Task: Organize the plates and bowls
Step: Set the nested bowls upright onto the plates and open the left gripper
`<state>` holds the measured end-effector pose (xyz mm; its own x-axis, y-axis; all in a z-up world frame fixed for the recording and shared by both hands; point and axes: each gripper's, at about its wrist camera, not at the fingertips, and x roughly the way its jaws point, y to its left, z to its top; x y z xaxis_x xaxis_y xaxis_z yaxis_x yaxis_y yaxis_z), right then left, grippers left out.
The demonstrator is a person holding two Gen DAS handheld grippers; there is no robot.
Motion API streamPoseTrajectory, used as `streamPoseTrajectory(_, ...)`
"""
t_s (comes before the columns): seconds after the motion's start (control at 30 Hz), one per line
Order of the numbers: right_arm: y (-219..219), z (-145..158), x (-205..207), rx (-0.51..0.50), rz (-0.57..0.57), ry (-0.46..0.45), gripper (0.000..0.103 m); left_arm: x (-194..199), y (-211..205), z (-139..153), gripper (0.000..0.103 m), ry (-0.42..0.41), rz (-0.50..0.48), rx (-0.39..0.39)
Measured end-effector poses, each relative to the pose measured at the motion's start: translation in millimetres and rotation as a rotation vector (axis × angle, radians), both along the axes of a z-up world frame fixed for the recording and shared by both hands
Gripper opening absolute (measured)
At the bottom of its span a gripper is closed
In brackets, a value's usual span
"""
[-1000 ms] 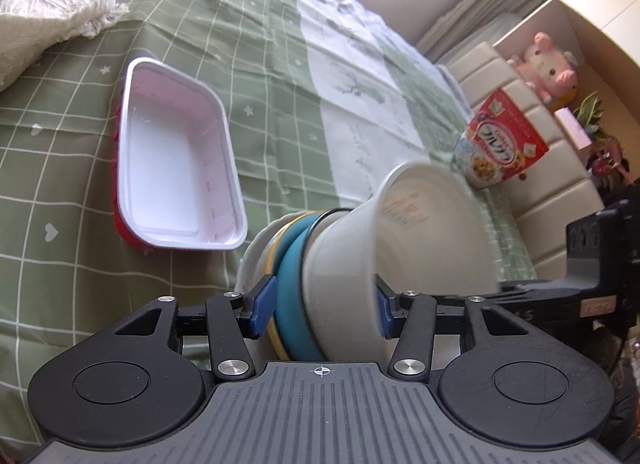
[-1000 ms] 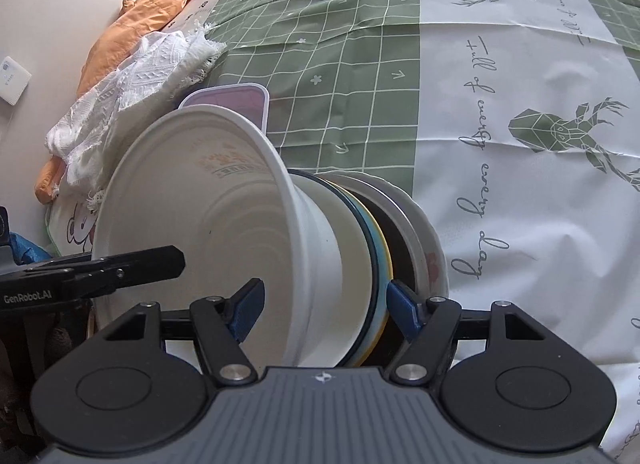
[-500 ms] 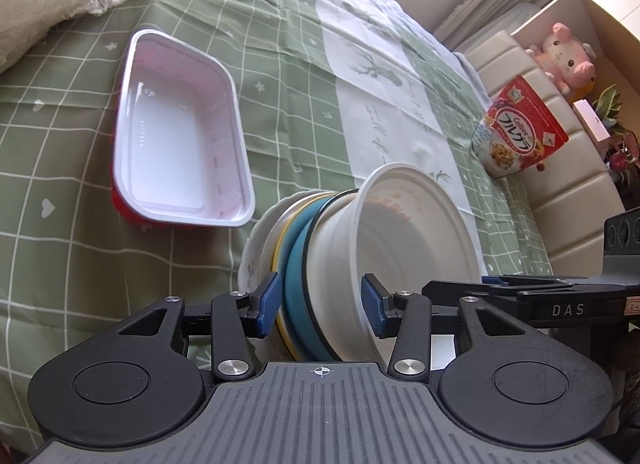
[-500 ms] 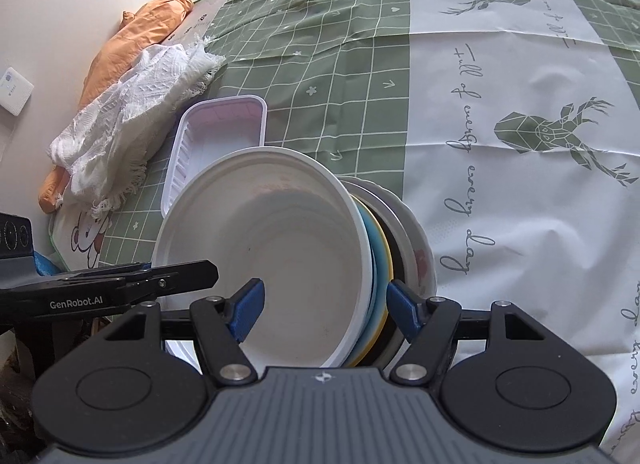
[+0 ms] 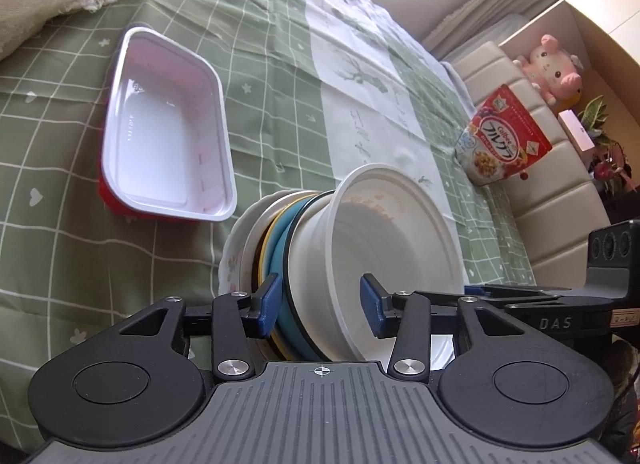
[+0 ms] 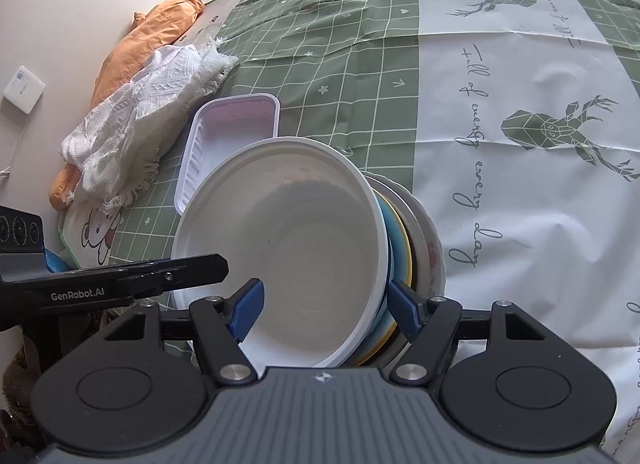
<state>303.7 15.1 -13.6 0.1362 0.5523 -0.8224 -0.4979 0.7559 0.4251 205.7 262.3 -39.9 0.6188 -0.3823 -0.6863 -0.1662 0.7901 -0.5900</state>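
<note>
Bedspread (image 6: 500,112), green check w/ white band: deer print, script "Full of every day". Red tray (image 5: 168,136), white inside, beside stack. White bowl (image 5: 384,248) atop plate stack (image 5: 272,240), tipped on edge; left gripper (image 5: 318,300) and right gripper (image 6: 324,306) both clamped across it. Cereal bag (image 5: 504,136) "Calbee". Gripper arms marked "DAS", "GenRobot.AI".

Black linkage arms, silver screws, blue fingers (image 5: 269,300); ribbed grey housing.

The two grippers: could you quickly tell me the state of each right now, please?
Left gripper: closed across the stack of plates and white bowl.
Right gripper: closed across the same stack, one finger inside the bowl.
</note>
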Motion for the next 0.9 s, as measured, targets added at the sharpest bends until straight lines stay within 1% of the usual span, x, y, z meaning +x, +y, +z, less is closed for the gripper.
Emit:
streamPoseTrajectory(0.1,-3,3,-3,0.017,0.004,-0.004,0.070,-4,3,2,0.042,-0.004,0.017,-0.014)
streamPoseTrajectory(0.17,-5,4,-6,0.026,0.008,-0.008,0.070,-5,5,1,0.034,-0.004,0.022,-0.029)
streamPoseTrajectory(0.27,-9,3,-7,0.032,0.001,-0.008,0.070,-7,3,1,0.027,0.000,0.037,-0.023)
streamPoseTrajectory(0.47,-14,6,-15,-0.007,-0.033,-0.097,0.069,-13,-8,4,0.026,-0.007,0.077,0.049)
streamPoseTrajectory(0.5,-15,6,-16,-0.012,-0.039,-0.113,0.067,-13,-10,5,0.026,-0.008,0.082,0.060)
streamPoseTrajectory(0.53,-16,6,-17,-0.018,-0.040,-0.125,0.063,-14,-11,5,0.026,-0.007,0.090,0.073)
streamPoseTrajectory(0.6,-16,5,-20,-0.008,-0.022,-0.119,0.054,-14,-12,3,0.025,0.005,0.103,0.089)
streamPoseTrajectory(0.63,-16,4,-21,0.011,-0.010,-0.101,0.051,-14,-12,2,0.026,0.012,0.107,0.093)
streamPoseTrajectory(0.67,-16,3,-22,0.023,-0.001,-0.088,0.050,-14,-12,1,0.025,0.016,0.109,0.092)
streamPoseTrajectory(0.77,-13,4,-27,0.016,-0.004,-0.105,0.051,-15,-14,-1,0.025,0.027,0.103,0.080)
streamPoseTrajectory(0.83,-13,4,-28,0.021,-0.005,-0.097,0.051,-15,-17,0,0.025,0.029,0.104,0.095)
streamPoseTrajectory(0.9,-15,3,-28,0.030,-0.003,-0.082,0.051,-15,-17,0,0.025,0.032,0.108,0.093)
